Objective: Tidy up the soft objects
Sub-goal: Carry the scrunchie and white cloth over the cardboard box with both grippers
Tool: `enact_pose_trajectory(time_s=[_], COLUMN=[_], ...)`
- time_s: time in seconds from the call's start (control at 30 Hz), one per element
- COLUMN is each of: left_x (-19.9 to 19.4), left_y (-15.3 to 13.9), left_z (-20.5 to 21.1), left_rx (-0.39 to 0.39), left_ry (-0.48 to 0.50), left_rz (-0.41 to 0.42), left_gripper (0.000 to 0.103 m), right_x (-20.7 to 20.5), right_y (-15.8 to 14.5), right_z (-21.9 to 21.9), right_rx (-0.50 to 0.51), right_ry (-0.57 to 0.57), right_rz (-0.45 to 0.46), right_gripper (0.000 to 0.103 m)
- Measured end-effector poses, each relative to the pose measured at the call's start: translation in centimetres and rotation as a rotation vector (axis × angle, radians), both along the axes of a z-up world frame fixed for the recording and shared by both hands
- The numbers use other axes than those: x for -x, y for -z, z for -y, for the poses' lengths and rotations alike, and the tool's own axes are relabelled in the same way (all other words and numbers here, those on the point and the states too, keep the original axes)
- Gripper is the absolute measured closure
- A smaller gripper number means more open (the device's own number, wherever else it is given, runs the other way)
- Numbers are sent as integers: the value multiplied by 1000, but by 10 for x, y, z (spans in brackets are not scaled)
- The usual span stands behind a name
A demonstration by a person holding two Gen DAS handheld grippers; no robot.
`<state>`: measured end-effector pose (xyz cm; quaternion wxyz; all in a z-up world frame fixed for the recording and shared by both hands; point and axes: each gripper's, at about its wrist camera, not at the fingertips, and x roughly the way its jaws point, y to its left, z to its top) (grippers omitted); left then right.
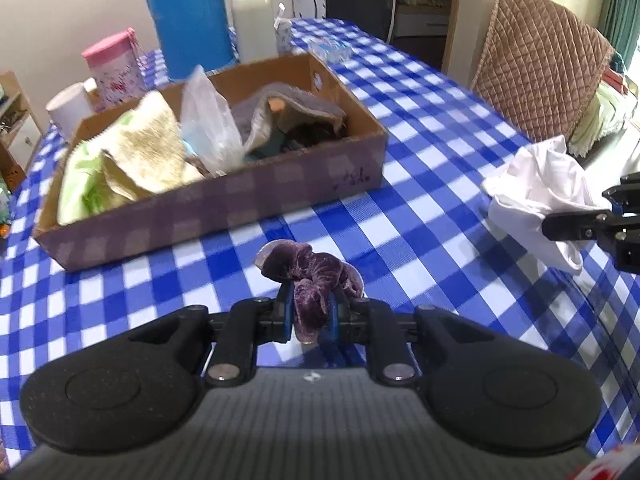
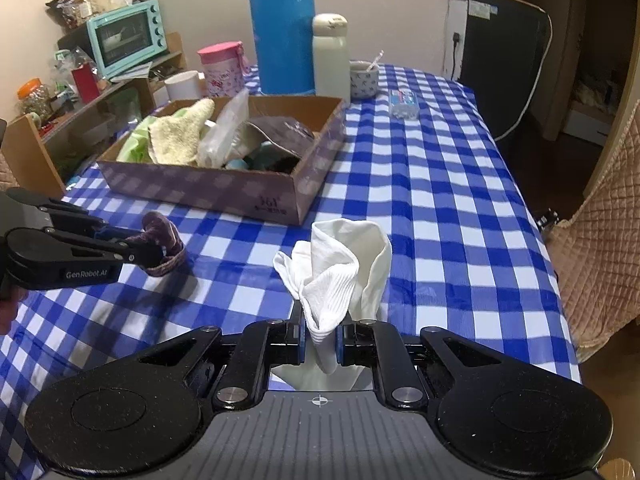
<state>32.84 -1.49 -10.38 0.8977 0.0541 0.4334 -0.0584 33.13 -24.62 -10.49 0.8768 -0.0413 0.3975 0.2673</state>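
**Now both grippers carry something soft above the checked cloth**

Widest of all is the surface, covered in a blue-and-white checked cloth. On it, ahead of me, sits the cardboard box, open at the top and already holding soft things: a cream towel over something pale green at its left end, a clear plastic bag standing up in the middle, and a grey cloth draped over darker pieces toward the right end. Behind the box stand a tall blue thermos, a cream flask just beside it, and a pink-lidded container to the left.

My right gripper is clamped on a white sock; its ribbed cuff is pinched between the two pads and the rest bunches up and forward, in front of the near right corner of the box. From the left wrist view the same sock shows as a white bundle at the right edge.

My left gripper is closed tight on a purple velvet scrunchie, which bulges out past the fingertips. It is near the front wall of the box, left of the sock and well apart from it.
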Motion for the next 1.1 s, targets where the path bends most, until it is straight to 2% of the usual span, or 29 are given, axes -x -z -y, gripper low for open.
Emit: enact_pose_trajectory(time_s=[0.3, 0.53, 0.83, 1.1], left_x=[5, -2, -36, -82], left_y=[-39, -66, -100, -111], left_z=[-25, -48, -65, -76], left_rx=[-8, -19, -61, -74], left_ry=[-61, -92, -80, -70], left_rz=[76, 140, 224, 254], left_gripper=[87, 87, 87, 87], right_x=[1, -18, -61, -110], right_y=[-29, -54, -89, -102], right_z=[-15, -33, -68, -97], right_rx=[-65, -140, -214, -263], right_ry=[-61, -113, -162, -159], right_rz=[40, 65, 139, 160], right_gripper=[89, 90, 89, 90])
